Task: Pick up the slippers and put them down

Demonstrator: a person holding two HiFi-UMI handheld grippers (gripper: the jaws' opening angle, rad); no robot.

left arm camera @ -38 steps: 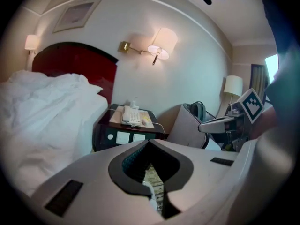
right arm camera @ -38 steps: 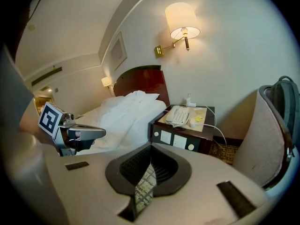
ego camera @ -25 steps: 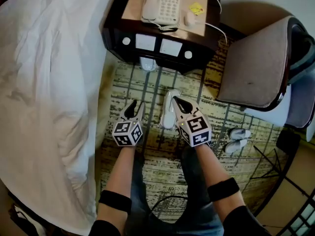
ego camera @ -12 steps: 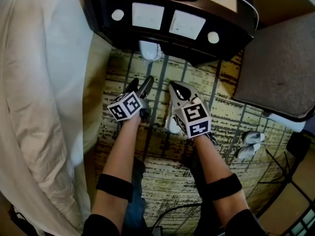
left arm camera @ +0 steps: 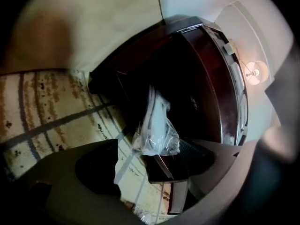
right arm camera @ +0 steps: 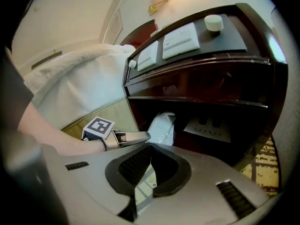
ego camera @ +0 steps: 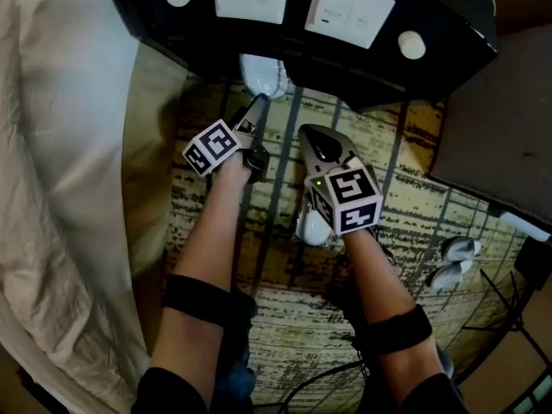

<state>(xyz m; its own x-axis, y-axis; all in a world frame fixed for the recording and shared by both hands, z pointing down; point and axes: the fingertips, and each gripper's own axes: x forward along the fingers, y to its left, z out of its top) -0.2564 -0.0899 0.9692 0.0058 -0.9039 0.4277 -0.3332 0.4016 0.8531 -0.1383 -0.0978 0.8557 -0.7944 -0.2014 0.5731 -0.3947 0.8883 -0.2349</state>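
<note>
Low over a patterned carpet (ego camera: 431, 198), between a white bed (ego camera: 60, 145) and a dark nightstand (ego camera: 448, 52), with both bare forearms stretched forward. Reaching with the left gripper (ego camera: 256, 110) toward a plastic-wrapped slipper (ego camera: 263, 74) lying on the floor partly under the nightstand's front edge. Wide apart at the jaws, having just been opening, with the near end of the wrapped slipper in the gap between the pads and neither pad pressing on it.

Just to the right, holding the right gripper (ego camera: 317, 138) closed, jaws together with nothing between them, aimed at the nightstand's dark lower opening. Directly beneath that wrist, on the carpet, a second slipper (ego camera: 310, 229), white, gripped by neither tool; impossible to tell from above whether touching the hand.

Farther right, near a brown-cushioned chair (ego camera: 504, 136), a pair of white slippers (ego camera: 453, 261) side by side on the carpet, well apart from both grippers. On the nightstand's top, two white panels (ego camera: 349, 11) flanked by round white knobs (ego camera: 412, 44).
</note>
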